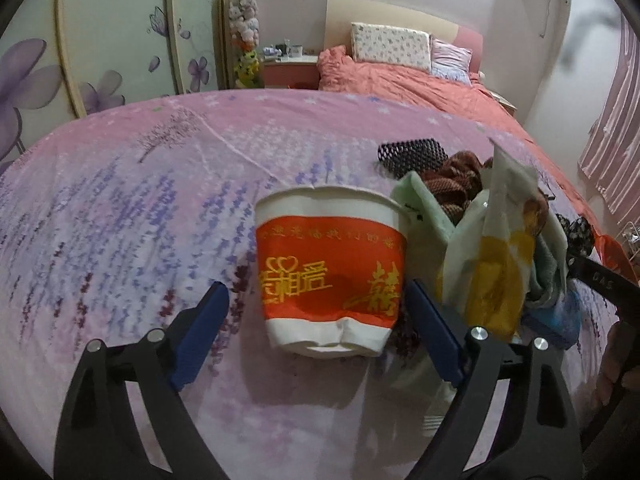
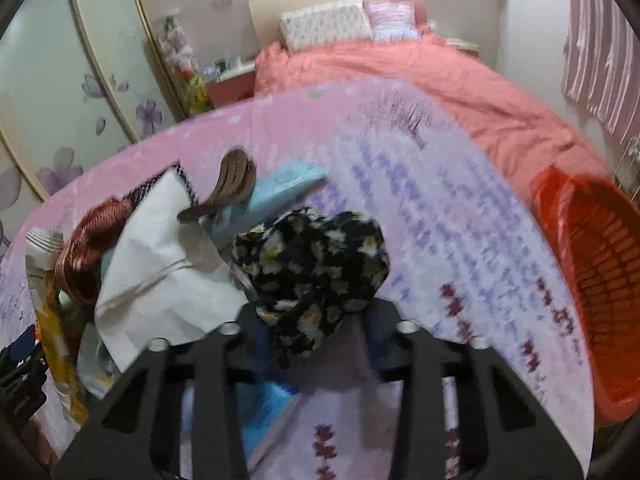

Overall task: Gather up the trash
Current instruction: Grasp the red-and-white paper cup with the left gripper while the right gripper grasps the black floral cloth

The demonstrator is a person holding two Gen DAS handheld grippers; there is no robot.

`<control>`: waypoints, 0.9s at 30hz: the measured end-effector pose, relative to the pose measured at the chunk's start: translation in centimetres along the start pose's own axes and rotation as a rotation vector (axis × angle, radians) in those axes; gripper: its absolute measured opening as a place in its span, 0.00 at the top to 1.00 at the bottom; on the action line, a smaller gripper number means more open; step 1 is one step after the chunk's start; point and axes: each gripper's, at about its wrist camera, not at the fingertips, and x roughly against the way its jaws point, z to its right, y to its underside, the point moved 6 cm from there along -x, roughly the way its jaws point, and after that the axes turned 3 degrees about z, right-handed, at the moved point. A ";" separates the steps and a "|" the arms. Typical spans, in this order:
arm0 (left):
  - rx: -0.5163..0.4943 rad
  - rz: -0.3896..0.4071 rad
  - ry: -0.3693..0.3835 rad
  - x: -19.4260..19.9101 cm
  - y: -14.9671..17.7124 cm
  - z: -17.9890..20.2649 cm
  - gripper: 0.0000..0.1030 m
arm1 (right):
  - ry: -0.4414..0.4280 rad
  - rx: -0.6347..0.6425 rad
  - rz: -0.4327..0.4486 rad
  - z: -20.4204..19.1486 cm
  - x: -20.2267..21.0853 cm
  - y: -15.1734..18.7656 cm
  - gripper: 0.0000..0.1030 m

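A red and white paper cup (image 1: 328, 264) with gold characters stands on the lavender-print sheet (image 1: 120, 208). My left gripper (image 1: 316, 288) is open around its lower half; the right blue pad (image 1: 432, 332) is close to the cup's side and the left pad (image 1: 200, 328) stands clear of it. In the right wrist view a bunched black cloth with daisy print (image 2: 312, 260) sits between the narrow jaws of my right gripper (image 2: 316, 320), which is shut on it. The pads themselves are mostly hidden behind the cloth.
A heap of wrappers and bags (image 1: 492, 264) lies right of the cup, with white paper (image 2: 160, 264), a brown hair claw (image 2: 232, 184), a light blue item (image 2: 280, 188) and red-brown fabric (image 2: 92, 248). An orange basket (image 2: 600, 280) stands at the bed's right edge.
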 end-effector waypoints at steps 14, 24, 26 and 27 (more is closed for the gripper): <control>0.010 -0.038 -0.079 -2.2 -0.7 -1.9 0.30 | 0.013 -0.020 0.026 4.1 3.4 1.8 0.85; 0.011 -0.046 -0.105 -2.4 -1.0 -3.9 0.29 | 0.012 -0.010 0.027 3.1 2.0 1.0 0.54; 0.012 -0.046 -0.101 -2.6 -1.2 -4.0 0.27 | 0.018 -0.014 0.025 3.1 1.9 0.9 0.54; 0.013 -0.046 -0.098 -2.7 -1.3 -4.0 0.27 | 0.020 -0.013 0.024 3.1 1.8 0.9 0.54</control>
